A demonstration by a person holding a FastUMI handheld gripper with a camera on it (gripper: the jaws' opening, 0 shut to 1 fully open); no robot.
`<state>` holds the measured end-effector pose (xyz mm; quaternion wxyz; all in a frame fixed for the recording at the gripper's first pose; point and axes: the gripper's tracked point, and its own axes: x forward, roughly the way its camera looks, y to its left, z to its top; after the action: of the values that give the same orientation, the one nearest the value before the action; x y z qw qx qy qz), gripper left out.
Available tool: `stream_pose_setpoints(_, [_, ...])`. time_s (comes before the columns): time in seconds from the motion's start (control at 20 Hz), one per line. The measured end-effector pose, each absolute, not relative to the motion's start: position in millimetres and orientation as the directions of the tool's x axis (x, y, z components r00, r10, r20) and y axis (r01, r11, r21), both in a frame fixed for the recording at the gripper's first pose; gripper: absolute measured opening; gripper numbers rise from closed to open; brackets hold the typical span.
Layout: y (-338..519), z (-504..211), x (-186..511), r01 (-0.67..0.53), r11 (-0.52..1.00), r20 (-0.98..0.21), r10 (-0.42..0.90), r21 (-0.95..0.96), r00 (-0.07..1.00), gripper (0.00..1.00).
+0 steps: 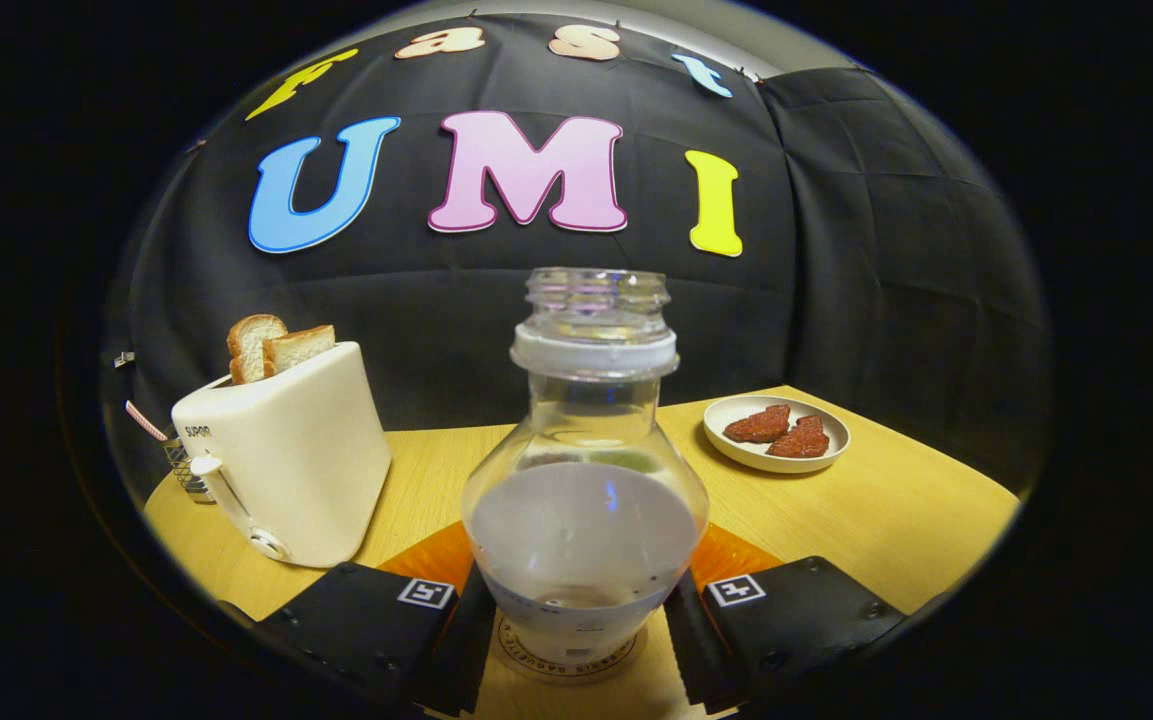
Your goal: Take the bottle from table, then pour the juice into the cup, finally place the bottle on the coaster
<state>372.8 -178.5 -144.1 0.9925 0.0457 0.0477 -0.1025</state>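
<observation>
A clear bottle (584,480) with no cap stands upright between my fingers, a whitish liquid filling its lower half. My gripper (581,625) is shut on the bottle's lower body, one finger pressing each side. Under the bottle lies a pale round coaster (521,655) with a printed ring, and the bottle's base looks to rest on it. A flat orange thing (436,560) shows low on both sides just behind the bottle; the bottle and my fingers hide most of it.
A white toaster (286,470) with two bread slices stands beyond my left finger. A small white plate (836,440) with two reddish pieces sits at the back right. The wooden table (896,520) ends close behind them at the black cloth wall.
</observation>
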Motion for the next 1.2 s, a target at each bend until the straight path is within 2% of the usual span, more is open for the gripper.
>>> stream_pose_setpoints(0.15, [-166.1, -153.2, 376.0, 0.164, 0.983, -0.12, -0.153, 0.088, 0.981, 0.77])
stream_pose_setpoints(0.4, [-169.5, -164.4, 371.6, 0.177, 0.982, -0.159, -0.164, 0.071, 0.974, 0.8])
stream_pose_setpoints(0.5, [-164.8, -169.9, 366.9, 0.157, 0.985, -0.181, -0.142, 0.068, 0.973, 0.95])
stream_pose_setpoints(0.55, [-163.3, -170.0, 364.5, 0.151, 0.987, -0.183, -0.139, 0.056, 0.973, 0.99])
stream_pose_setpoints(0.85, [-153.4, -168.7, 340.3, 0.12, 0.993, -0.207, -0.12, -0.015, 0.971, 0.99])
stream_pose_setpoints(1.2, [-159.2, -152.0, 288.6, 0.145, 0.988, -0.22, -0.155, -0.06, 0.963, 0.98])
